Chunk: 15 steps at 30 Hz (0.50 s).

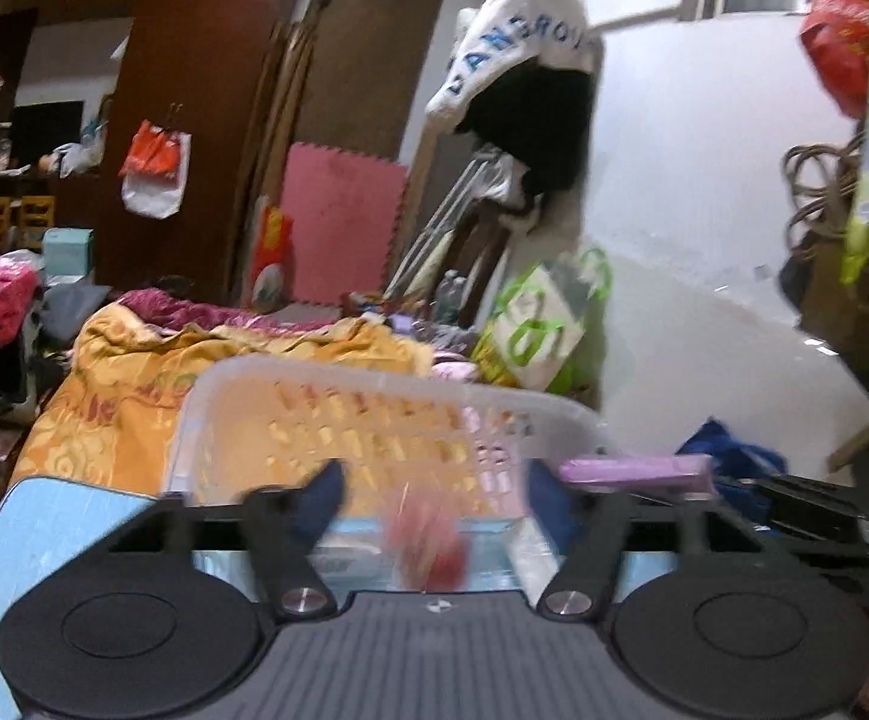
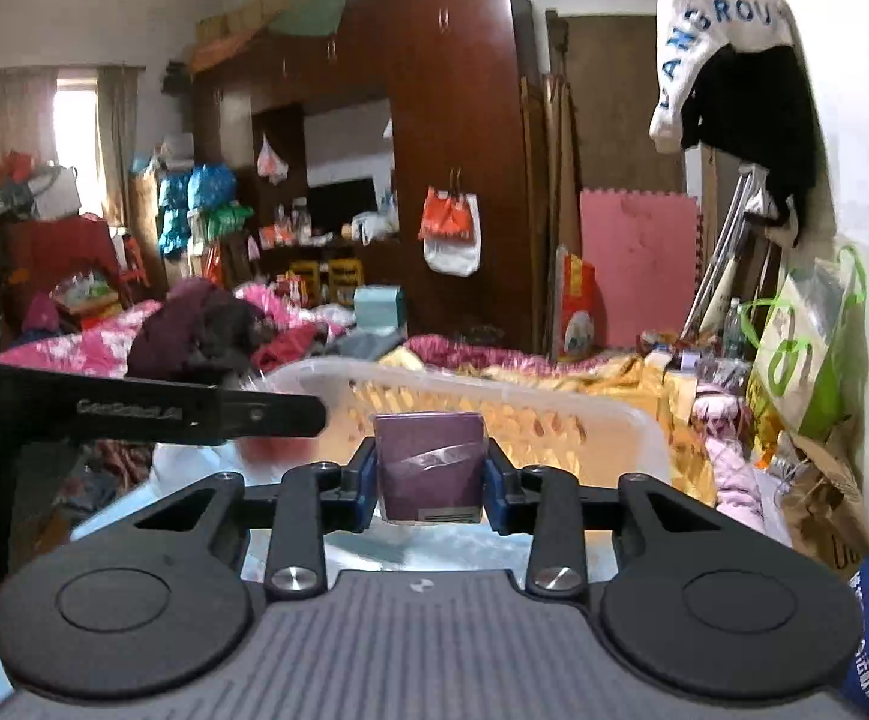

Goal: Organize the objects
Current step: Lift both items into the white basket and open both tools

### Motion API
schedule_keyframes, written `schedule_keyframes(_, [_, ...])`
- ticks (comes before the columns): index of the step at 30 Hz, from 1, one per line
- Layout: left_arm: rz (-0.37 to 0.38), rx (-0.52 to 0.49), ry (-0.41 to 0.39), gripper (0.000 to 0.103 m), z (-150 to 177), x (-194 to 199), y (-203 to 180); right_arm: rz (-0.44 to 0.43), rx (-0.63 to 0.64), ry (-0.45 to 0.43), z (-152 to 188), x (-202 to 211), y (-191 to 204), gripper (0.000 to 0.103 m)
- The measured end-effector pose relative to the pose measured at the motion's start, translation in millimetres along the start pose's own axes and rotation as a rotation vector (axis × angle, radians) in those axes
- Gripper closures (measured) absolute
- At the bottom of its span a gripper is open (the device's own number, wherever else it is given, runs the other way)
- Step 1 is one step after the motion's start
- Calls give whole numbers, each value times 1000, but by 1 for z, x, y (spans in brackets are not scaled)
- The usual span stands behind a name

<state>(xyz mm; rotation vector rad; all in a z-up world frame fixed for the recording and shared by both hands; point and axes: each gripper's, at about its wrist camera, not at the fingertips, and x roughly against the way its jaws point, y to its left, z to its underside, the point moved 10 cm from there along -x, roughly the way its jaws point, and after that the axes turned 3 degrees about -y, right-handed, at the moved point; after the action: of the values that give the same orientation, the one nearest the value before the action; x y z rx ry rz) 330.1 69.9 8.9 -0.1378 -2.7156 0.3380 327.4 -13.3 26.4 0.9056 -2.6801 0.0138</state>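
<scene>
A clear plastic basket (image 1: 374,384) stands ahead on a light blue table (image 1: 50,504); it also shows in the right wrist view (image 2: 632,420). My left gripper (image 1: 434,480) is open over the basket's near rim, and a blurred red-pink object (image 1: 434,546) shows between and below its fingers, not gripped. My right gripper (image 2: 431,477) is shut on a purple box (image 2: 428,465) and holds it just before the basket. The purple box also shows at the right in the left wrist view (image 1: 635,471). The left gripper's finger (image 2: 194,408) crosses the right wrist view from the left.
A bed with an orange quilt (image 1: 194,354) lies behind the basket. A green-and-white bag (image 2: 806,354) hangs by the white wall at right. Dark wardrobes (image 2: 464,150), a pink foam mat (image 2: 638,264) and piles of clothes (image 2: 194,324) fill the back.
</scene>
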Motion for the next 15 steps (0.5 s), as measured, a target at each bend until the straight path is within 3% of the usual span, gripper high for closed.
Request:
schedule_keyframes(1, [-15, -4, 2, 23, 2, -1, 4, 4, -6, -17, 0, 3, -1, 31])
schedule_keyframes(3, [-31, 0, 6, 23, 3, 1, 8, 15, -1, -40, -5, 9, -4, 12])
schedule_keyframes(6, [7, -7, -25, 23, 4, 24, 7, -1, -33, -54, -3, 28, -7, 12])
schedule_keyframes(9, [35, -33, -75, 21, 16, 64, 8, -38, -54, -76, 14, 60, -8, 0])
schedule_keyframes(15, [5, -72, -124, 19, 84, 136, 22, -1, -77, -68, 104, 116, -14, 0])
